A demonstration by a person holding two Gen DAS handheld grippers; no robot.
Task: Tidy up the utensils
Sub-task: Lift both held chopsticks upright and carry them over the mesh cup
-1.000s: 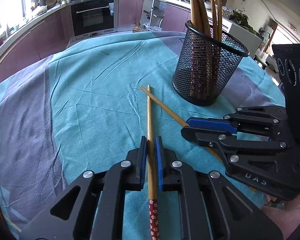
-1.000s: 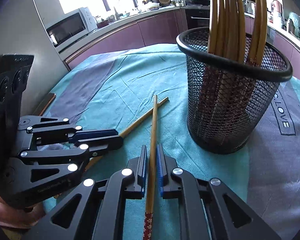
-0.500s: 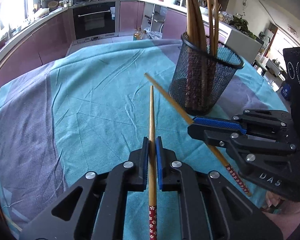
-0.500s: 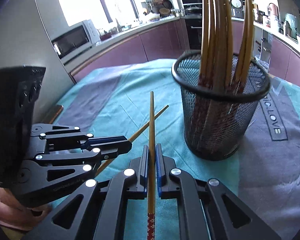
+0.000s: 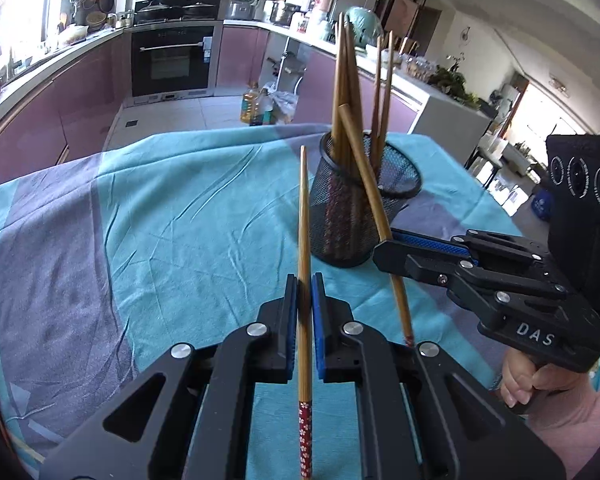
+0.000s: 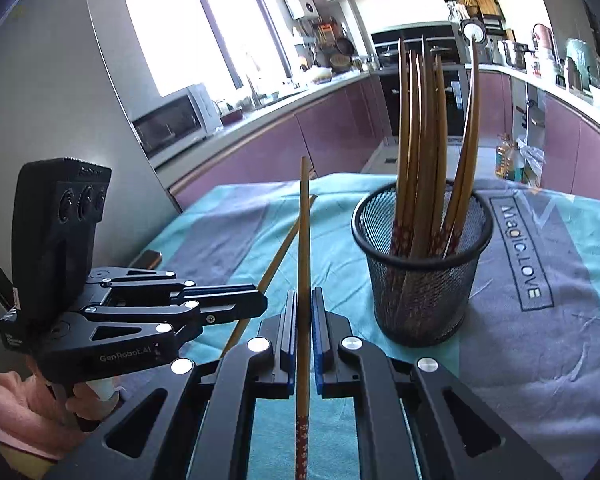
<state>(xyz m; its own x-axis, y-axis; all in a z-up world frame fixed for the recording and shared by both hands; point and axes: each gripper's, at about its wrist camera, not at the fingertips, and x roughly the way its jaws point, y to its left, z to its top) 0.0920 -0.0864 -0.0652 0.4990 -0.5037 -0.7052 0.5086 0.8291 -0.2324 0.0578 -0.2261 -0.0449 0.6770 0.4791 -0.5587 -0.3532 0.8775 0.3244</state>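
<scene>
My left gripper point(image 5: 304, 280) is shut on a bamboo chopstick point(image 5: 303, 216) with a red patterned end, held in the air with its tip up and forward. My right gripper point(image 6: 304, 294) is shut on a second chopstick point(image 6: 303, 240) the same way. Each gripper shows in the other's view: the right one point(image 5: 384, 250) with its chopstick point(image 5: 364, 172) tilted across the holder, the left one point(image 6: 260, 300) with its chopstick point(image 6: 278, 254). A black mesh holder point(image 5: 352, 216) with several chopsticks stands ahead on the table, also in the right wrist view point(image 6: 422, 280).
The table wears a teal and grey cloth point(image 5: 160, 216) printed "Magic.LOVE" point(image 6: 522, 252). Purple kitchen cabinets point(image 5: 40, 120), an oven point(image 5: 172, 60) and a microwave point(image 6: 176, 118) lie beyond the table.
Both grippers have lifted their chopsticks off the cloth and raised them clear of the table. The holder now sits lower and farther in both views.
</scene>
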